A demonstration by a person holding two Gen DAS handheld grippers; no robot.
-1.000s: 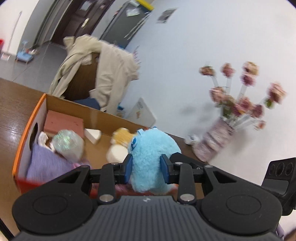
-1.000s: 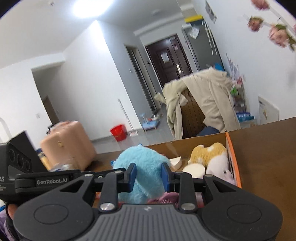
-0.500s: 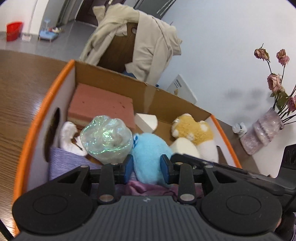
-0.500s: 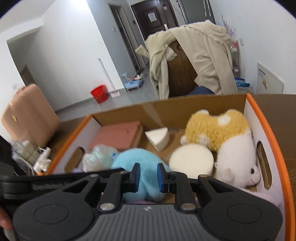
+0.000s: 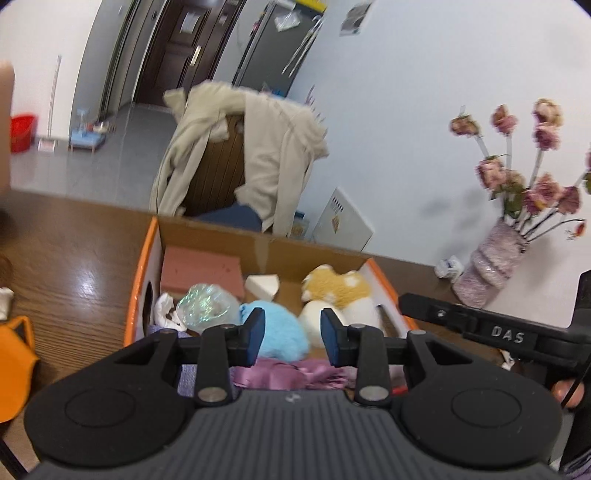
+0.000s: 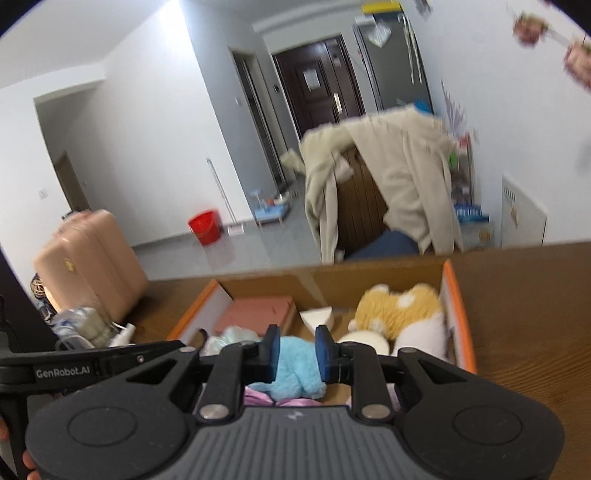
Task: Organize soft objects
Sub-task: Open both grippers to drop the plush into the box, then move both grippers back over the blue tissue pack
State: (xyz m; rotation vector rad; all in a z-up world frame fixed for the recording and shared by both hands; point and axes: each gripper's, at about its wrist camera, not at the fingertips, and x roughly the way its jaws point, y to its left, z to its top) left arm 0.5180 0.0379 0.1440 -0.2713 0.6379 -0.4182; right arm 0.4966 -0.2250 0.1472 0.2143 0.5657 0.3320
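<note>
The blue plush (image 6: 295,363) sits partly hidden behind the jaws; the flowers (image 6: 532,26) blur.

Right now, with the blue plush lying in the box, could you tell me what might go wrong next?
The blue plush lies on purple fabric near the front of the crowded box; it might roll out.
The left gripper and right gripper, both open, hang close together and could collide.
The flower vase stands beside the box; a wide swing might topple it.
</note>
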